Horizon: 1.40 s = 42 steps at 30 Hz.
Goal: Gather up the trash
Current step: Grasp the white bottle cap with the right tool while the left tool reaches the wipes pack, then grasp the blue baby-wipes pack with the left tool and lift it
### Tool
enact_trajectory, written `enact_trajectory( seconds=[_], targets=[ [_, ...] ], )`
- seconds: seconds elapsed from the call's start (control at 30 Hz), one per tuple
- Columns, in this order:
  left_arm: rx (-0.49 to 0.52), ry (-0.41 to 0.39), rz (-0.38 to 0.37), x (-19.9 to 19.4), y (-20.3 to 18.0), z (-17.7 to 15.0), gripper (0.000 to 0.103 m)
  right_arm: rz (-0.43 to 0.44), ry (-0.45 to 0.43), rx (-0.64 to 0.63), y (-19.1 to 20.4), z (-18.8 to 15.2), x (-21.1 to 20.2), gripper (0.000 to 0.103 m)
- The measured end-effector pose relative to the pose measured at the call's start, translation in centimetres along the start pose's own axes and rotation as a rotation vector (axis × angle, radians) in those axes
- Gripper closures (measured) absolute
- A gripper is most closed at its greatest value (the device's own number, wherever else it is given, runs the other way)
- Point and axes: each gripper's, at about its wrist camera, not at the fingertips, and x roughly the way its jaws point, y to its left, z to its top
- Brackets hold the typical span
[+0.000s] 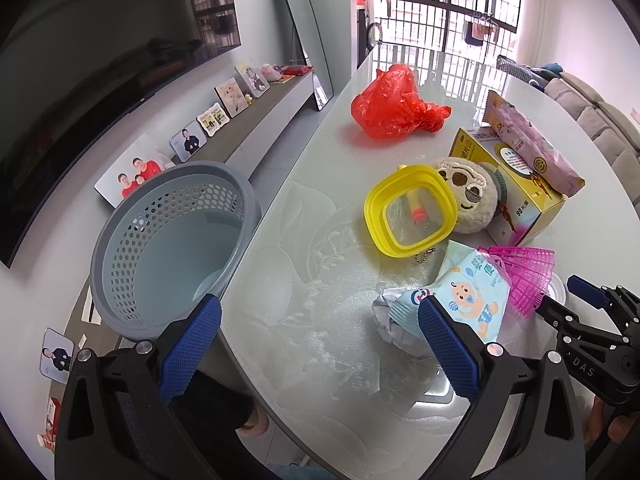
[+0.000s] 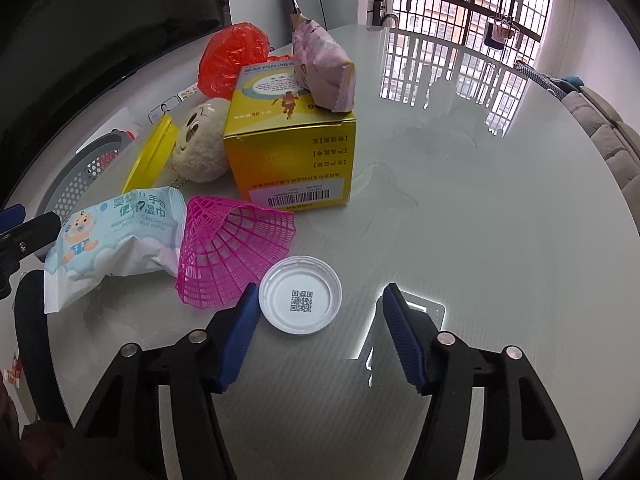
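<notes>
Glossy glass-like table (image 2: 480, 200), crinkly red plastic bag (image 1: 394, 102), fuzzy plush toy (image 1: 476, 204), perforated matt plastic basket (image 1: 168, 240)

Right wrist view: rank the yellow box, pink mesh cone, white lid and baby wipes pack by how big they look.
1. yellow box
2. baby wipes pack and pink mesh cone: these look about alike, so no ranking between them.
3. white lid, clearly smallest, though it lies nearest the camera.
</notes>
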Motion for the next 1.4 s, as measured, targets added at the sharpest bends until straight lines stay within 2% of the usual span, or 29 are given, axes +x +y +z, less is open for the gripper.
enact_trajectory(
  seconds=[0.07, 0.13, 0.4, 0.6, 0.7, 0.83, 1.03, 1.1, 1.17, 1.33, 1.4],
  targets=[
    [0.006, -0.006, -0.009, -0.2, -0.1, -0.1, 0.006, 0.018, -0.007, 0.006, 0.0, 0.0, -0.1, 0.060],
    [0.012, -0.014, -0.035, -0.5, -0.3, -0.2, 0.006, 0.034, -0.011, 0.014, -0.2, 0.0, -0.2, 0.064],
    [0.066, -0.036, -0.161, -1.5, -1.8, -0.1, 0.006, 0.047, -0.053, 0.074, -1.4, -0.5, -1.4, 0.064],
    [0.140, -0.031, -0.184, -1.3, -3.8, 0.3, 0.006, 0.062, -0.084, 0.135, -2.9, -1.1, -2.3, 0.064],
    [0.189, -0.003, -0.227, -0.9, -4.8, 0.2, 0.006, 0.081, -0.102, 0.168, -3.9, -1.4, -2.8, 0.064],
    [0.263, 0.039, -0.207, 0.7, -6.5, 0.3, 0.006, 0.108, -0.112, 0.199, -4.8, -1.6, -3.0, 0.064],
    [0.285, 0.087, -0.216, 2.6, -7.1, 0.4, 0.006, 0.132, -0.126, 0.217, -5.1, -1.8, -3.1, 0.064],
    [0.273, 0.092, -0.224, 2.9, -7.1, 0.4, 0.008, 0.139, -0.129, 0.224, -5.3, -1.8, -3.2, 0.064],
    [0.267, 0.091, -0.226, 3.0, -7.1, 0.4, 0.018, 0.144, -0.129, 0.228, -5.4, -1.9, -3.3, 0.064],
    [0.254, 0.081, -0.225, 2.9, -7.0, 0.3, 0.034, 0.150, -0.125, 0.222, -5.0, -1.7, -3.1, 0.064],
    [0.246, 0.082, -0.236, 2.8, -6.9, 0.3, 0.035, 0.150, -0.124, 0.222, -5.1, -1.7, -3.1, 0.064]
  ],
)
